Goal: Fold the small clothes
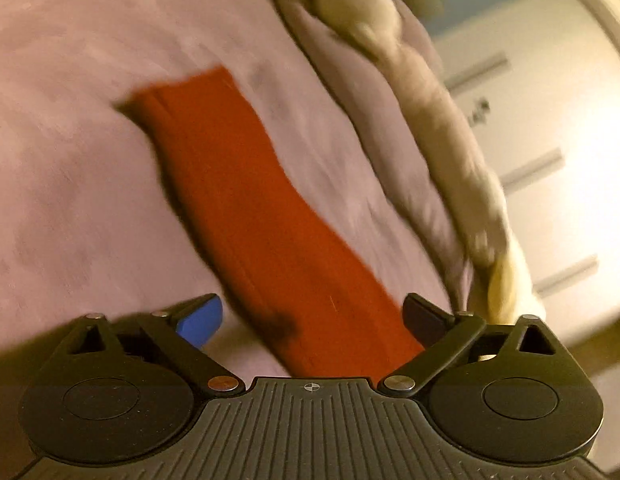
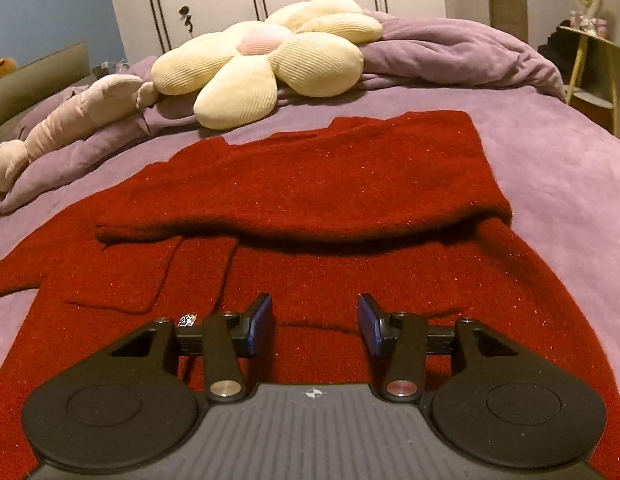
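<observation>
My right claw [image 2: 314, 326] hangs half open, empty, over the red sweater [image 2: 310, 184]; my left claw [image 1: 311, 320] gapes wide, empty, over its sleeve [image 1: 246, 200]; soft, floppy, light knit; I'd pinch the cuff or hem edge.

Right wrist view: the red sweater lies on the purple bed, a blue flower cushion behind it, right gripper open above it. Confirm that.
Wrong colour: the right wrist view shows the flower cushion is cream-yellow, not blue. The red sweater does lie on the purple bed, with the right gripper open above it.

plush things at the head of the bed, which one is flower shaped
The cream flower cushion with a pink centre; the long beige plush to its left is a plain tube shape.
</observation>
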Motion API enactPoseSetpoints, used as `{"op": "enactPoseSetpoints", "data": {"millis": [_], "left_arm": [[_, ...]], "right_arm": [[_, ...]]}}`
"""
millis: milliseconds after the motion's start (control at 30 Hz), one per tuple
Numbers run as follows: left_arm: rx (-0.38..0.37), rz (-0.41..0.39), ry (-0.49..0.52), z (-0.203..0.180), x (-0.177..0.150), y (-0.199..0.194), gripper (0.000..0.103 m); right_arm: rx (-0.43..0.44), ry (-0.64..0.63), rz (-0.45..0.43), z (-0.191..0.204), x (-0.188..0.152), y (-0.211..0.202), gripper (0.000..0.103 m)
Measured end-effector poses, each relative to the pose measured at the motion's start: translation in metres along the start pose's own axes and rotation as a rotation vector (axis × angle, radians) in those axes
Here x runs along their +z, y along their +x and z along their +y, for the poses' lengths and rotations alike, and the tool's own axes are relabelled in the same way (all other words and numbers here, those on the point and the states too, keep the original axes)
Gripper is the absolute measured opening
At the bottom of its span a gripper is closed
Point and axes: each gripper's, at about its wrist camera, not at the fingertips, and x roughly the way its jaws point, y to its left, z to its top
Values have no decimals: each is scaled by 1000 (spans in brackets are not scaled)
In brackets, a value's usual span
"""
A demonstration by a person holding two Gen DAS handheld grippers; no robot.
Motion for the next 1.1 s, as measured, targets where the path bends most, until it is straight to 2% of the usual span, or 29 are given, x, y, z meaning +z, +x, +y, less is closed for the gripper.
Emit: {"op": "enactPoseSetpoints", "data": {"millis": [33, 67, 100, 133, 167, 200, 233, 267, 333, 367, 467, 567, 667, 767, 833, 867, 900, 967, 1000, 1100], "left_arm": [[-6, -14, -27, 5, 7, 1, 88], [-12, -31, -49, 9, 12, 4, 80], [-7, -38, -71, 13, 18, 8, 68], [2, -36, -101, 17, 23, 13, 62], [2, -32, -121, 19, 24, 16, 51], [1, -27, -136, 21, 27, 21, 31], [9, -13, -152, 24, 28, 26, 18], [35, 13, -186, 27, 30, 31, 11], [19, 11, -201, 27, 32, 31, 11], [23, 4, -150, 18, 32, 28, 11], [16, -11, 98, -26, 26, 17, 11], [-72, -2, 307, -96, 5, 12, 11], [-230, 48, 519, -179, -48, 6, 11], [-375, 159, 741, -259, -134, 10, 13], [-413, 240, 841, -285, -194, 16, 42], [-425, 281, 887, -294, -222, 23, 72], [-419, 302, 924, -297, -247, 28, 82], [-387, 330, 943, -289, -277, 36, 79], [-364, 340, 918, -276, -285, 37, 79], [-257, 296, 857, -235, -284, 41, 79]], "right_arm": [[-7, -1, 4, 1, 1, -1, 47], [-12, -4, 5, 2, 2, 0, 47], [-18, -8, 7, 3, 3, 0, 47], [-23, -9, 8, 4, 3, 0, 47], [-30, -8, 7, 4, 2, 0, 47], [-35, -6, 7, 5, 1, -1, 47], [-39, -6, 6, 6, 0, -1, 47], [-45, -4, 5, 7, -1, -1, 47], [-47, 1, -2, 8, -3, -2, 47], [-47, 1, -2, 8, -4, -3, 47], [-40, 3, -3, 6, -5, -4, 47], [-32, 23, -12, 1, -4, -7, 47], [-28, 50, -28, -3, -4, -12, 47], [-21, 71, -50, -9, -4, -19, 47], [-19, 85, -57, -14, -3, -21, 47], [-17, 92, -60, -17, -2, -22, 47], [-19, 100, -60, -20, -1, -22, 47], [-11, 118, -58, -26, 3, -23, 47], [-1, 125, -59, -30, 5, -24, 47], [44, 129, -53, -37, 17, -17, 47]]}}
